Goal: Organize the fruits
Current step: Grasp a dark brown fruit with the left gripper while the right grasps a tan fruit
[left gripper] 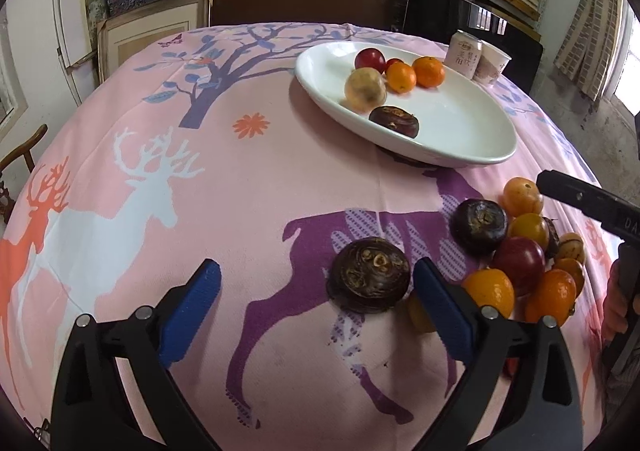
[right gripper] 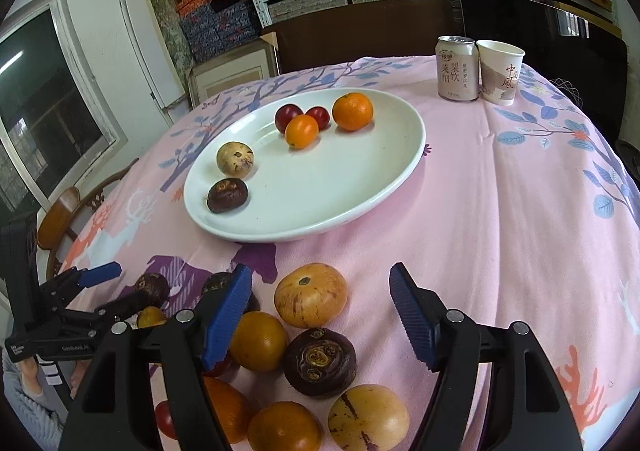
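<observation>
Left tongs [left gripper: 316, 291] gape beside a dark chestnut [left gripper: 368, 275], probably to grab it; right tongs [right gripper: 320, 315] spread over the speckled fruit [right gripper: 310, 294].

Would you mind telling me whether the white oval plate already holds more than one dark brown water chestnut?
No, the white oval plate holds only one dark brown water chestnut, beside a pale speckled fruit.

Both grippers have black, angular arms with round silver screws and blue ribbed pads on the jaws. The left gripper [right gripper: 120, 287] carries small white lettering on its black body; beside it show bare skin and a grey knitted sleeve [right gripper: 24, 403].
</observation>
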